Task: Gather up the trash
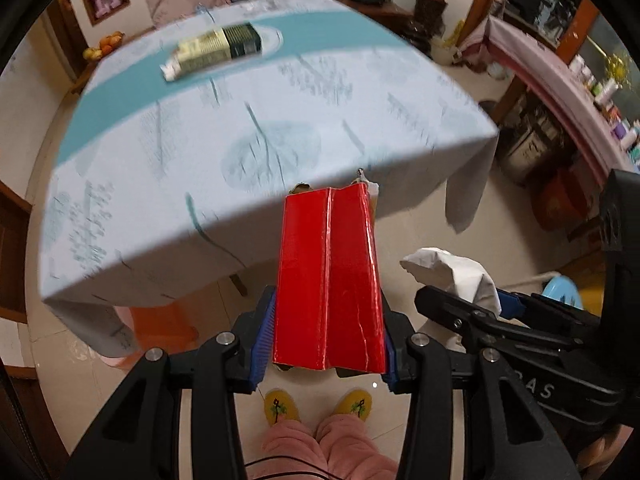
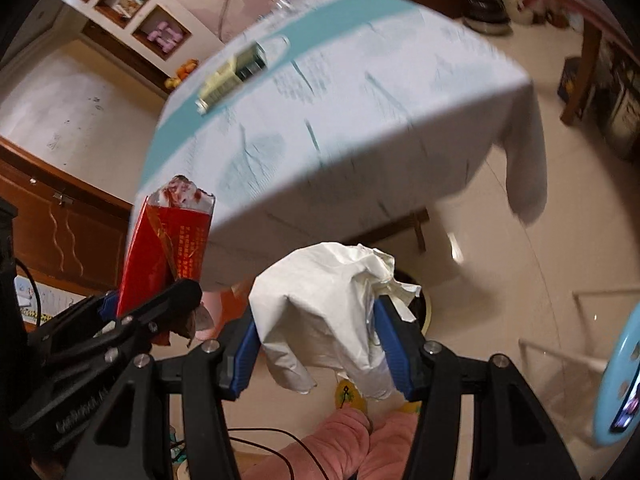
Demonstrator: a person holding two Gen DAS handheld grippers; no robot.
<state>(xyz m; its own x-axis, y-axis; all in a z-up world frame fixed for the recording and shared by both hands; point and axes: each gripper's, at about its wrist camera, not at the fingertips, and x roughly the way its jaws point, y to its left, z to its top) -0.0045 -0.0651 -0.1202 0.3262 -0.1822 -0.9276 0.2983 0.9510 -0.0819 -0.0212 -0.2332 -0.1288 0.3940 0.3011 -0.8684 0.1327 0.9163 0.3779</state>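
My left gripper (image 1: 326,344) is shut on a flattened red carton (image 1: 330,280), held off the table's near edge above the floor. The same red carton (image 2: 164,252) shows at the left of the right wrist view, in the left gripper (image 2: 132,316). My right gripper (image 2: 320,344) is shut on a crumpled white paper wad (image 2: 320,312); that paper wad (image 1: 452,276) and the right gripper (image 1: 484,312) sit just right of the carton in the left wrist view. A cream-and-dark green box (image 1: 218,50) lies on the table's far side, also seen as a blurred box (image 2: 234,74).
The table (image 1: 360,92) wears a pale cloth with a teal stripe, hanging over its corners. A person's pink trouser legs (image 1: 320,444) and yellow slippers (image 1: 282,406) stand on the tiled floor below. An orange stool (image 1: 164,324) sits under the table. Shelves and cabinets line the walls.
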